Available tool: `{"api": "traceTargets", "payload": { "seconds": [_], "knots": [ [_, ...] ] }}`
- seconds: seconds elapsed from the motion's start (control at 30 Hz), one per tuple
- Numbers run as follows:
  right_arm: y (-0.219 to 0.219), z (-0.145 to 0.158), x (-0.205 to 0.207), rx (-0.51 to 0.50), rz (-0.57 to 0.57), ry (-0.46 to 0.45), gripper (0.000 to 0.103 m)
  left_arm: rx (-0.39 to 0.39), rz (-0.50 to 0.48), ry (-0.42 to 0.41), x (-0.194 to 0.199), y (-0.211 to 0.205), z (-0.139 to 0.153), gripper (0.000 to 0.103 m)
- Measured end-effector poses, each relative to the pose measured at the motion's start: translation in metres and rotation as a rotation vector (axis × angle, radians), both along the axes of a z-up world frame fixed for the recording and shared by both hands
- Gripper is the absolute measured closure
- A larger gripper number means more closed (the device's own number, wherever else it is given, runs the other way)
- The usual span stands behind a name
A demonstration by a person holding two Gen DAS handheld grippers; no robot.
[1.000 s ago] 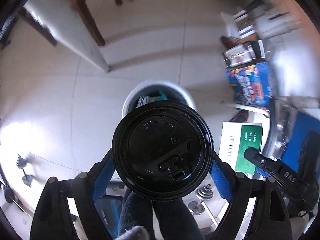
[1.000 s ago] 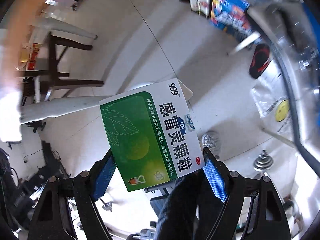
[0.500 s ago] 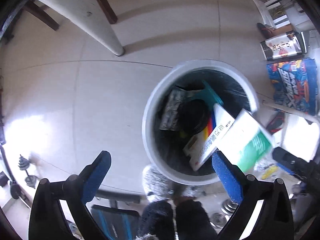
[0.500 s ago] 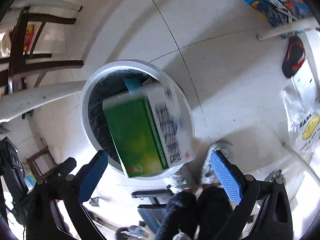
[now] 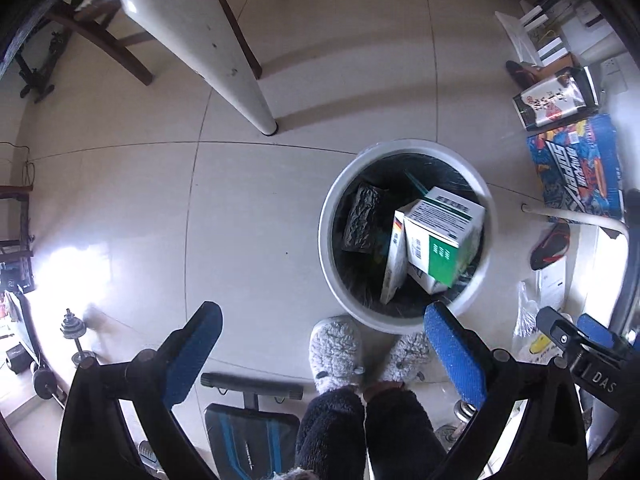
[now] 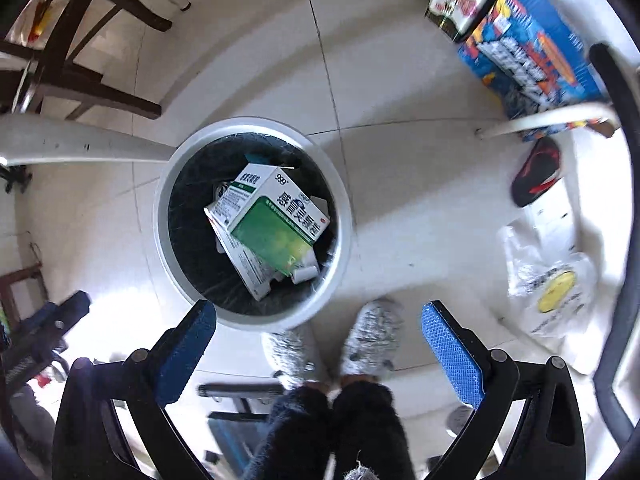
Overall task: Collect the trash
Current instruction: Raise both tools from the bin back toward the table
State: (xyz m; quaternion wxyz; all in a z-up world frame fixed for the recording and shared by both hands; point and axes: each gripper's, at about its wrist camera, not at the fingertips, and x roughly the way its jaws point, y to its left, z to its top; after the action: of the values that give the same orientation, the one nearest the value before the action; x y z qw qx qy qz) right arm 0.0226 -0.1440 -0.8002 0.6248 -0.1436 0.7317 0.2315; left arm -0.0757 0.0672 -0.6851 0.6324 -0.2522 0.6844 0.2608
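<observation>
A round white trash bin (image 5: pixel 332 264) with a black liner stands on the tiled floor, seen from above; it also shows in the right wrist view (image 6: pixel 344 216). Inside lie a green and white medicine box (image 5: pixel 442 236) (image 6: pixel 276 220), another box (image 5: pixel 394 256) under it and a dark crumpled wrapper (image 5: pixel 362 220). My left gripper (image 5: pixel 322 354) is open and empty, high above the floor, left of the bin. My right gripper (image 6: pixel 318 344) is open and empty above the bin's near edge. The black cup lid is hidden.
The person's grey fluffy slippers (image 5: pixel 336 352) stand by the bin. A white table leg (image 5: pixel 224 60) and dark chair legs (image 6: pixel 92 92) are beyond it. Blue boxes (image 5: pixel 576 172), a shoe (image 6: pixel 536 172), a plastic bag (image 6: pixel 548 284) and dumbbells (image 5: pixel 74 330) lie around.
The left gripper opened and dropped the black-lidded cup; the right gripper opened and dropped the green box. Both landed in the bin. Both grippers have since pulled back from the bin.
</observation>
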Motion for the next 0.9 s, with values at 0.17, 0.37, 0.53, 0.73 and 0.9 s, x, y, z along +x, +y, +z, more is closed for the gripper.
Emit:
{"api": "traceTargets", "payload": {
  "seconds": [0.17,0.37,0.53,0.73,0.9],
  "knots": [
    [-0.007,0.054,-0.009,-0.020,0.019,-0.074,0.000,0.014,0.001,-0.013,-0.008,-0.013,0.048,0.000],
    [-0.019,0.134,-0.018,-0.009,0.028,-0.125,0.000,0.010,-0.018,-0.046,-0.019,-0.028,0.115,0.000],
    [-0.033,0.204,-0.029,0.011,0.039,-0.148,0.000,0.016,-0.034,-0.076,-0.026,-0.038,0.176,0.000],
    [-0.047,0.290,-0.042,0.052,0.028,-0.161,0.000,0.020,-0.051,-0.115,-0.036,-0.050,0.244,0.000],
    [-0.056,0.359,-0.052,0.083,0.026,-0.176,0.000,0.019,-0.091,-0.142,-0.042,-0.062,0.290,0.000]
  ]
}}
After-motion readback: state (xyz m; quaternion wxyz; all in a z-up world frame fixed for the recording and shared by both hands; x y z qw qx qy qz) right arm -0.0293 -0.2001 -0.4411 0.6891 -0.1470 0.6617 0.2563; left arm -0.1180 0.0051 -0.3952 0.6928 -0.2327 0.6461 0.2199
